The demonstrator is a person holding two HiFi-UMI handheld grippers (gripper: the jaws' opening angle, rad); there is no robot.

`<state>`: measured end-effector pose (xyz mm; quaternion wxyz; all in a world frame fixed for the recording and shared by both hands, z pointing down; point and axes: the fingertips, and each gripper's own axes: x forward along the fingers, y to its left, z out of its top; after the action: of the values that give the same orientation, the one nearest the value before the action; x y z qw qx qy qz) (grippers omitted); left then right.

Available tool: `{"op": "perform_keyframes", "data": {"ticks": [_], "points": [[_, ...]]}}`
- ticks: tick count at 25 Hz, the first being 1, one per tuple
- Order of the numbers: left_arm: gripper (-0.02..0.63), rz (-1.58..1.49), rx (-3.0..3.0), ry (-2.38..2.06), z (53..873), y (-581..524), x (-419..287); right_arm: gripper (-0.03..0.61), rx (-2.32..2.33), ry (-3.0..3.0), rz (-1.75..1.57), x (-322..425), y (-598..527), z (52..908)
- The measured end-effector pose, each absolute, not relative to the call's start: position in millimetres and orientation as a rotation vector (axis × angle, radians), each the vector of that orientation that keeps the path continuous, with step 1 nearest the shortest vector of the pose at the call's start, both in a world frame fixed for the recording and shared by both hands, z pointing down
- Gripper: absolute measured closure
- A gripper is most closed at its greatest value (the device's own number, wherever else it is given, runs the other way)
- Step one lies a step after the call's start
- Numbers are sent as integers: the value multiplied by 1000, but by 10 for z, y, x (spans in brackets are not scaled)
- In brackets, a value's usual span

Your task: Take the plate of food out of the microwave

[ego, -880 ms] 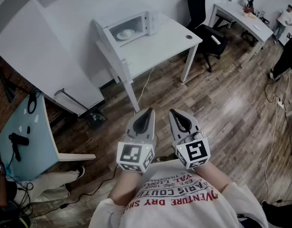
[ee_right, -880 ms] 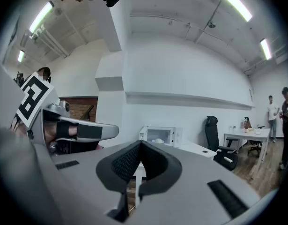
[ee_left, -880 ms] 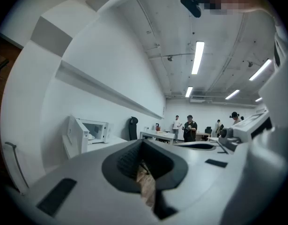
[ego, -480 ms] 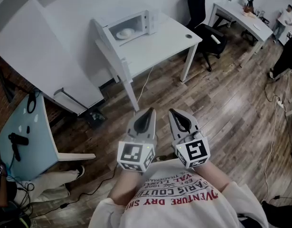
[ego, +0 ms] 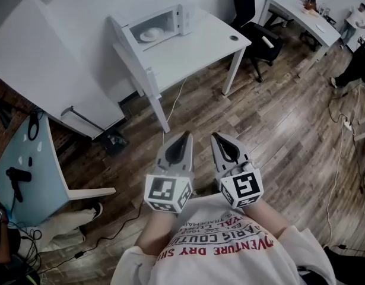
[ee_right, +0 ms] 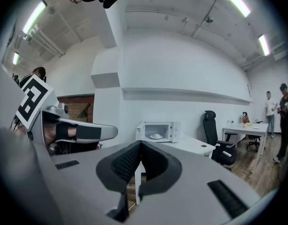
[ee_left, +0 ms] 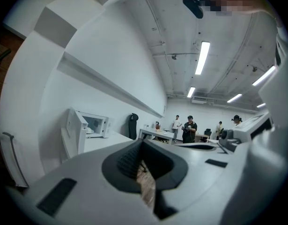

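Resting shut and empty near the chest, left tongs [ego: 183,137] and right tongs [ego: 218,139] have not stirred; only the head view drifted, nudging the desk [ego: 194,49] upward. The plate [ego: 149,35] sits inside the open microwave [ego: 183,21], well apart: approach hardly begun.

Floor [ego: 289,123] of worn wood planks, dull sheen. Table [ego: 194,49] smooth, matt white. Left gripper [ego: 183,136] and right gripper [ego: 216,138]: matt grey plastic shells; fingers [ee_right: 126,161] ribbed black, perhaps rubber.
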<state>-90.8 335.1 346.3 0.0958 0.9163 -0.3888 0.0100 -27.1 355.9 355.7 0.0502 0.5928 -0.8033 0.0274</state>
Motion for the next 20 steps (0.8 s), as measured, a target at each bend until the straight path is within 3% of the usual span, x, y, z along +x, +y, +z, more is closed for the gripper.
{"op": "perform_keyframes", "data": {"ticks": [11,20], "points": [[606,65,2618,-1284,3627,2636,-632,575,1689,-2538,144,89,2775,3688],[606,65,2539,-1410,3564,1782,110,575,1516,-2635,133,804,1805,3549]]}}
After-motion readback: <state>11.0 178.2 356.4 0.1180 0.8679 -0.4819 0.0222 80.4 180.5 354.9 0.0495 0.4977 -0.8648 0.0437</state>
